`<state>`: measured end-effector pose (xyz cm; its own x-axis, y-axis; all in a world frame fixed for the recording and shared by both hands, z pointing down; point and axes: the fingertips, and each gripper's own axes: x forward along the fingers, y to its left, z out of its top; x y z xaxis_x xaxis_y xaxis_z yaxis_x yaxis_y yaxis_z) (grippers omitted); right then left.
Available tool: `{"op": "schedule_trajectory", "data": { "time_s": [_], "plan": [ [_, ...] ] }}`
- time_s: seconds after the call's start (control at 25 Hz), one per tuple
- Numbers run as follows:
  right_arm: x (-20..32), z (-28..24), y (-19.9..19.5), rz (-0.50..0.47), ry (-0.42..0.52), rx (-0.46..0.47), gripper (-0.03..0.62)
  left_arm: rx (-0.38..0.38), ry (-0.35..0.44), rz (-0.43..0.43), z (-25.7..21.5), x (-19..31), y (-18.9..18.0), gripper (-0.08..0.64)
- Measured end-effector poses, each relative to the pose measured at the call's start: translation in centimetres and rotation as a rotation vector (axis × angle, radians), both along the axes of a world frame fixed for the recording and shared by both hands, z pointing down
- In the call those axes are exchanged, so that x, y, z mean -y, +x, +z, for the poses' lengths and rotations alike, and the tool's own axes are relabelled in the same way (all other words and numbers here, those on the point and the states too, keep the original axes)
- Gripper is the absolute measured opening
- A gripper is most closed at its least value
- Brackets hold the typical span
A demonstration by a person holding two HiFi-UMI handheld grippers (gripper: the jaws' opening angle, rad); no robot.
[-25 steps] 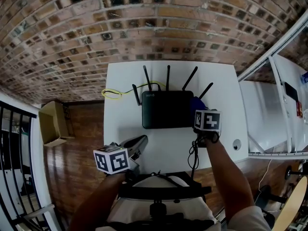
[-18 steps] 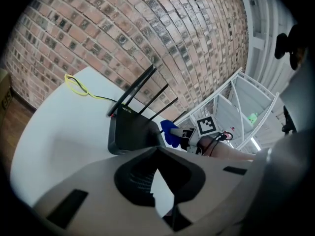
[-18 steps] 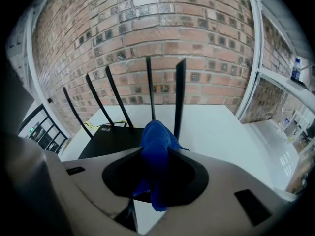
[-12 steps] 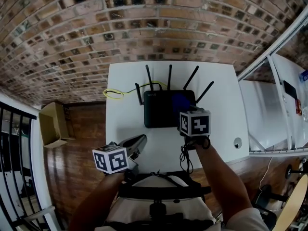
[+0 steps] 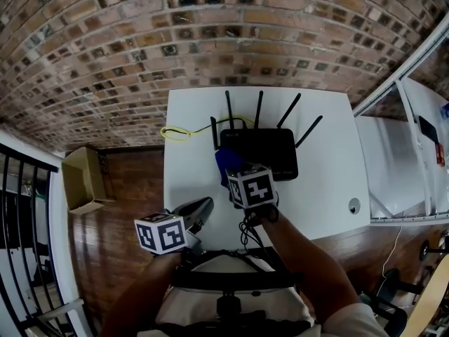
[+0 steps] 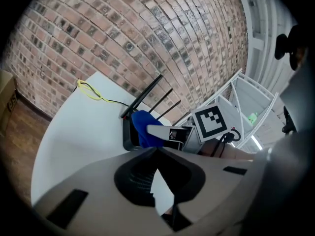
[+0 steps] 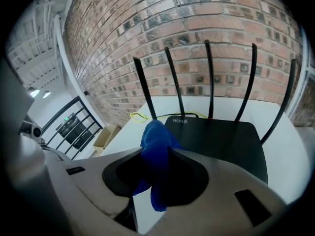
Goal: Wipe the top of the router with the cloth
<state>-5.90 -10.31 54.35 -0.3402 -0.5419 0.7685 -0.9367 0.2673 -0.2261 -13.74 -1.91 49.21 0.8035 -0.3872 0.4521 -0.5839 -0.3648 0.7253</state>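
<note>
Your right gripper (image 5: 229,168) has its jaws closed tight on the blue cloth (image 5: 225,161), which bunches up between the pads and hangs a little below them in the right gripper view (image 7: 155,146). The cloth sits at the near left corner of the black router (image 5: 270,153), over the edge of its flat top; the rest of the top (image 7: 224,136) lies bare to the right of it. The router rests near the back of the white table (image 5: 316,195), with its antennas (image 5: 258,107) standing up along the far edge toward the brick wall (image 5: 210,41). A yellow cable (image 5: 175,133) loops on the table beside the router's back left corner. Your left gripper (image 5: 203,206) is low over the table's near left edge, well apart from the router, its jaws brought together tip to tip with nothing between them (image 6: 157,150). A cardboard box (image 5: 81,181) stands on the wooden floor to the left of the table.
</note>
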Motion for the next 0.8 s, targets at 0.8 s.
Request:
{"op": "schedule_trajectory", "data": {
  "time_s": [0.8],
  "plan": [
    [-3.3, 2.2, 7.4, 0.089, -0.050, -0.038, 0.132, -0.011, -0.022, 0.035, -0.1, 0.1, 1.9, 0.023]
  ]
}}
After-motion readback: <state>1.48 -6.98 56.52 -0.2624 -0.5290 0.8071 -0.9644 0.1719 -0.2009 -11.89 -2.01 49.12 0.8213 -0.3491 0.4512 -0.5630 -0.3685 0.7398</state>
